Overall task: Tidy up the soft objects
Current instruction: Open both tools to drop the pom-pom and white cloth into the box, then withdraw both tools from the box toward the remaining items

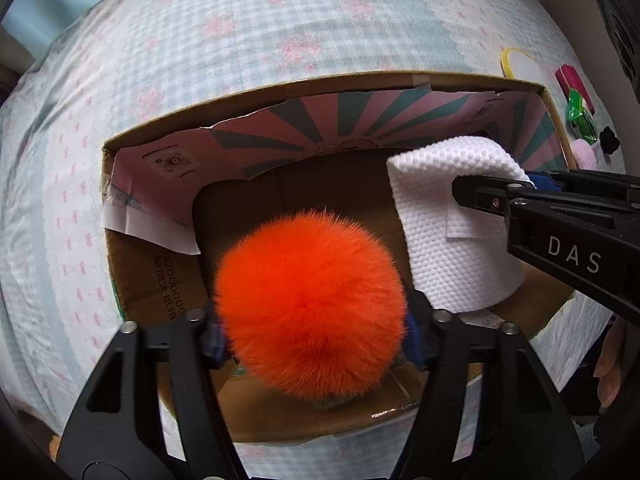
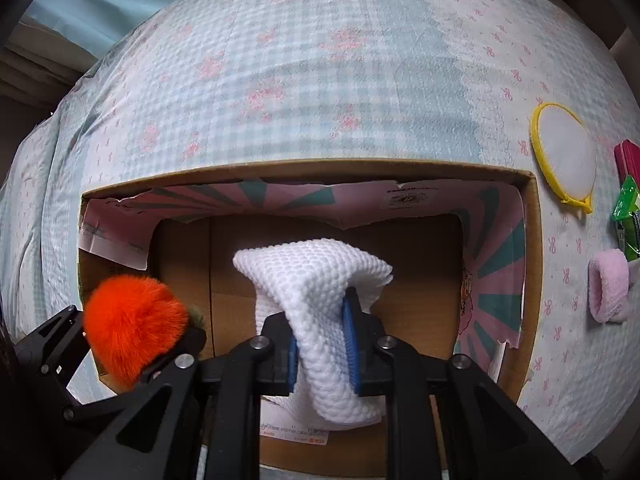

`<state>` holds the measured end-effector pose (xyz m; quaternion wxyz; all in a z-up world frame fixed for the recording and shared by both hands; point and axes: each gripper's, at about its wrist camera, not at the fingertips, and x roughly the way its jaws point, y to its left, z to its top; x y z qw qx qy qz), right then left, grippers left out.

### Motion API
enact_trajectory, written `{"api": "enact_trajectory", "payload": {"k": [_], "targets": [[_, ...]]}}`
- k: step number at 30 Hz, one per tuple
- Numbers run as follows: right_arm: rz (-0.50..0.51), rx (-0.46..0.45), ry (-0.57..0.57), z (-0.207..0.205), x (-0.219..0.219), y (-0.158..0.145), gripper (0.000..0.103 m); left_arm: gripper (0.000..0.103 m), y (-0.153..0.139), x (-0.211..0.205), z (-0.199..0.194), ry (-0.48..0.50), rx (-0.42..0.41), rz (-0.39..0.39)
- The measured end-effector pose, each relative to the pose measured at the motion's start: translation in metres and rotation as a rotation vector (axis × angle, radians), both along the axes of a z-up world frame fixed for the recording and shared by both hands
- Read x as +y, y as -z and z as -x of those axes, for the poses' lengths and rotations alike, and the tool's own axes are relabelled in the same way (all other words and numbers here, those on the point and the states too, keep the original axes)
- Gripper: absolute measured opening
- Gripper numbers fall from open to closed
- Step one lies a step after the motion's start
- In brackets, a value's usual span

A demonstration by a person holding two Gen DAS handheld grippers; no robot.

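Observation:
My left gripper (image 1: 314,340) is shut on a fluffy orange pom-pom (image 1: 310,304) and holds it over the open cardboard box (image 1: 132,280). The pom-pom also shows at the left of the right wrist view (image 2: 134,326). My right gripper (image 2: 322,354) is shut on a white textured folded cloth (image 2: 316,292) and holds it over the right part of the same box (image 2: 532,280). The cloth (image 1: 448,216) and the right gripper (image 1: 480,196) show at the right of the left wrist view.
The box stands on a bed with a blue checked cover (image 2: 320,80). To its right lie a yellow-rimmed round mirror (image 2: 564,156), a pink fuzzy band (image 2: 610,284), a red item (image 2: 628,160) and green packets (image 2: 626,204). A black scrunchie (image 1: 609,139) lies there too.

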<state>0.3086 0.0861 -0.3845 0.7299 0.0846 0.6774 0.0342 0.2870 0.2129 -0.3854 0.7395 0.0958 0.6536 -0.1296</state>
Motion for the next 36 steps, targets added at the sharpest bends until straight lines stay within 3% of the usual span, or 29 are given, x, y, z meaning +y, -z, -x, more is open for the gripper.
{"api": "enact_trajectory", "payload": {"k": [1, 2, 9, 18, 26, 36], "targets": [[0.001, -0.004, 0.003, 0.0, 0.0, 0.0, 0.06, 0.102, -0.002, -0.002, 0.002, 0.01, -0.015, -0.002], [0.005, -0.011, 0.007, 0.0, -0.001, 0.0, 0.102, 0.103, -0.003, -0.003, 0.004, 0.024, -0.021, 0.004], [-0.006, -0.001, 0.014, 0.001, -0.007, 0.0, 0.103, 0.103, -0.006, -0.006, 0.016, 0.058, -0.013, -0.029], [-0.019, -0.067, 0.004, 0.018, -0.011, -0.032, 0.103, 0.103, -0.042, 0.006, 0.031, 0.032, -0.069, -0.017], [-0.015, -0.172, -0.022, 0.053, -0.021, -0.085, 0.103, 0.103, -0.095, 0.025, 0.065, -0.025, -0.166, -0.005], [0.029, -0.375, -0.023, 0.118, -0.049, -0.178, 0.103, 0.103, -0.172, 0.026, 0.117, -0.11, -0.287, 0.084]]}}
